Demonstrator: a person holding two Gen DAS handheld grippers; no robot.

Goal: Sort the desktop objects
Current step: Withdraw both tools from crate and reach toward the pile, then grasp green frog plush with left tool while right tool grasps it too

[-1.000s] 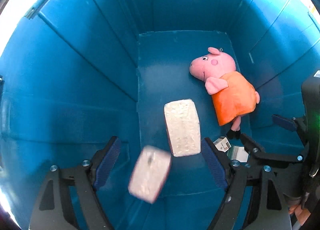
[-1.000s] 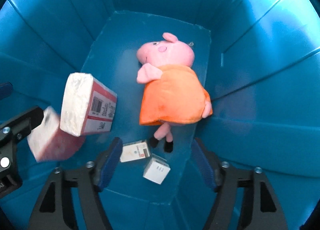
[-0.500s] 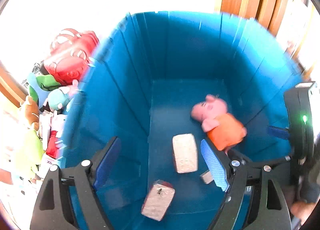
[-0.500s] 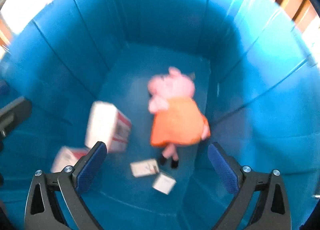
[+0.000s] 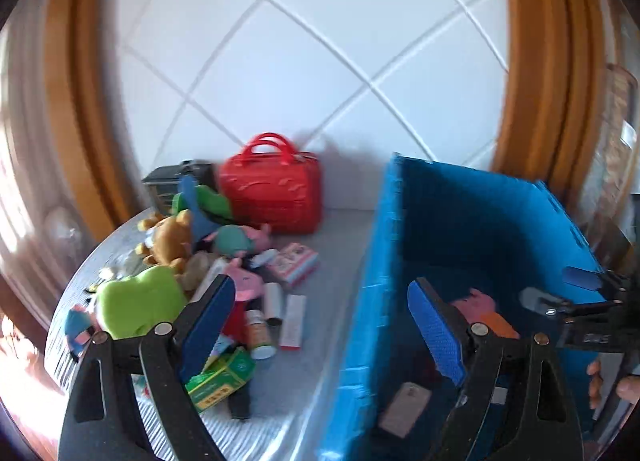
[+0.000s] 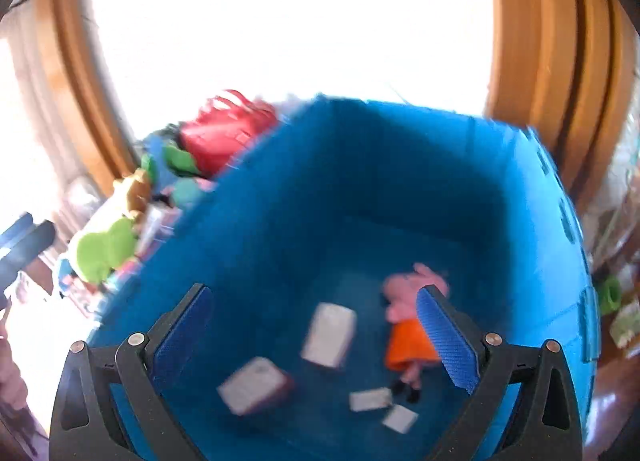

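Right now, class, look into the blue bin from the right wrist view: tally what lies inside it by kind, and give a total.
Plush pig: 1
Large white packs: 2
Small white boxes: 2
Total in the blue bin: 5

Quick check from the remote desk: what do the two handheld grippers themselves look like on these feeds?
Both match: the left gripper and right gripper have black plastic finger arms with round silver rivets, ending in flat fingers faced with blue ribbed pads. No cables or sleeves are visible.
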